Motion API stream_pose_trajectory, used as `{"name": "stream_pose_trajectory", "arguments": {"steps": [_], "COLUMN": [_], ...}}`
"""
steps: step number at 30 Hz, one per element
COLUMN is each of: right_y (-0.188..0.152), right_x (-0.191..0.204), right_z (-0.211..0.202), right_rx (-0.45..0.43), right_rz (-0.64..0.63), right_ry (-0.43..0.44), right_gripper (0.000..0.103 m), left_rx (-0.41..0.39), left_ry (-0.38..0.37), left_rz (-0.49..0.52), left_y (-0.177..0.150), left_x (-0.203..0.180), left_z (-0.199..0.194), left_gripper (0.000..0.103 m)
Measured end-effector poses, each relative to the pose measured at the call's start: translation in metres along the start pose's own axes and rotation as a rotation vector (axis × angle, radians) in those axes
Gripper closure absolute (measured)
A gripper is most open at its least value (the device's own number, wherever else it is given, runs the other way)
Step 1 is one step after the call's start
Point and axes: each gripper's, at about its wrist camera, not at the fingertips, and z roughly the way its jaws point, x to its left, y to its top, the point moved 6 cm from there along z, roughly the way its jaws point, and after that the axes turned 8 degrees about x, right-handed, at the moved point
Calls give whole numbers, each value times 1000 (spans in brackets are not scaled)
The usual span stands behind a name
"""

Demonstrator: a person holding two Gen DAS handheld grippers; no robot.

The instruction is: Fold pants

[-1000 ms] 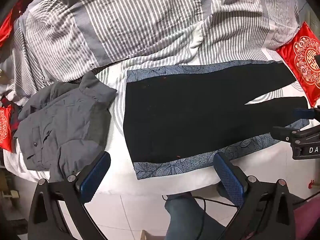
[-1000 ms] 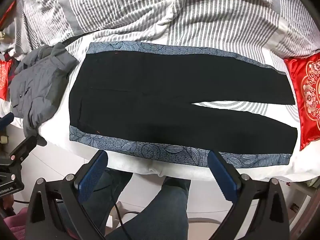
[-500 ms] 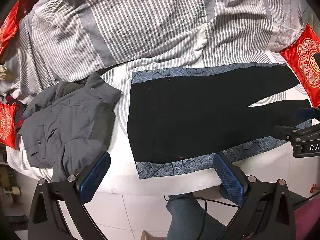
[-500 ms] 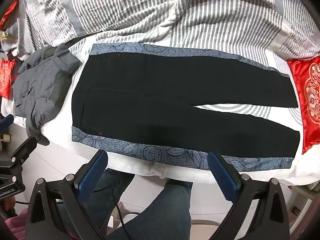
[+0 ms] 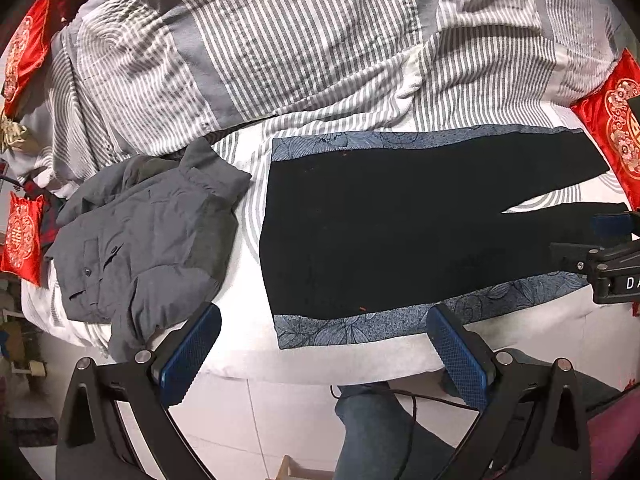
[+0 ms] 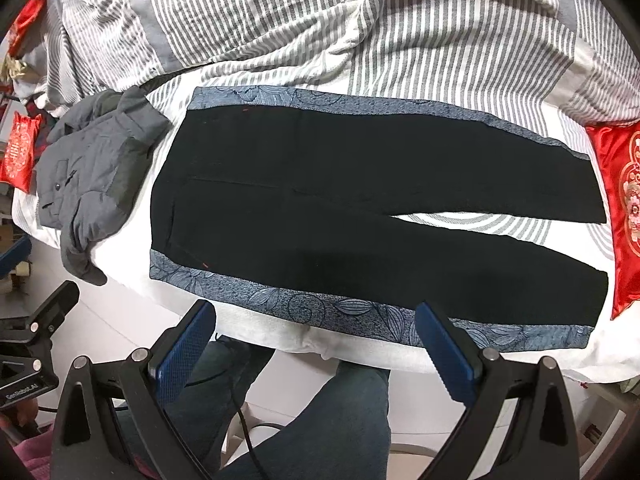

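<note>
While both grippers hang over the near edge of the bed, the black pants [image 6: 360,216] lie spread flat and unfolded on a blue floral cloth [image 6: 304,304], which shows as a strip along each long side of them. In the right wrist view the waistband sits toward 9 o'clock and the 2 legs run toward 3 o'clock, parting in a narrow wedge where the white sheet [image 6: 472,220] shows through.

The left gripper [image 5: 324,344] has its 2 blue-padded fingers [image 5: 190,350] spread wide apart with nothing between them, at 6 o'clock of the waist end. The right gripper [image 6: 316,344] likewise has its fingers [image 6: 444,352] wide apart and empty, just short of the cloth's near strip.

A crumpled grey jacket [image 5: 136,240] lies beside the waistband at 9 o'clock, apart from the pants. A grey-and-white striped duvet [image 5: 304,40] is bunched at 12 o'clock, and a red embroidered cushion [image 6: 622,216] sits past the leg ends at 3 o'clock. The person's jeans-clad leg [image 6: 320,432] shows at 6 o'clock, below the bed edge.
</note>
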Motion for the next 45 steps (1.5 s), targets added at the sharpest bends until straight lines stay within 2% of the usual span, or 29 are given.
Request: {"name": "stream_pose_trajectory", "arguments": {"steps": [9,14,19,22,26,30,34,37,38,40,41,45], "right_y": [1,-4,-21,-36,-55,-65,-67,-66,-66,-66,-67,-72], "right_x": [-12,-16,-24,-26,-18,-6,10,26,31,38,39,36], "right_z": [1,3,11,22,42,75,115,150,163,180,189,218], "right_rx": [11,20,56,107,165,194,180,168,163,155,151,111], "right_rz": [-36,-100,-112,-91,-19,103,230,307,325,342,352,419], "right_ry": [44,53,120,183,304,445,594,703,727,739,745,773], "right_gripper": [2,2,2,2,2,2,3,11,17,27,28,28], "left_rx": [4,18,67,108,116,106,125,134,135,151,165,168], "left_ry": [58,80,15,-23,-43,-92,-149,-210,-228,-271,-304,-372], "left_rz": [-35,-120,-290,-386,-456,-495,-513,-526,-526,-521,-522,-546], "left_y": [-13,-27,-49,-61,-71,-74,-80,-89,-92,-97,-100,-105], "left_x": [-15,-18,-12,-4,12,32,50,55,56,55,54,54], "left_z": [-6,-9,-2,7,24,55,112,149,159,183,194,220], "left_gripper": [0,0,0,0,0,0,0,0,1,13,16,16]}}
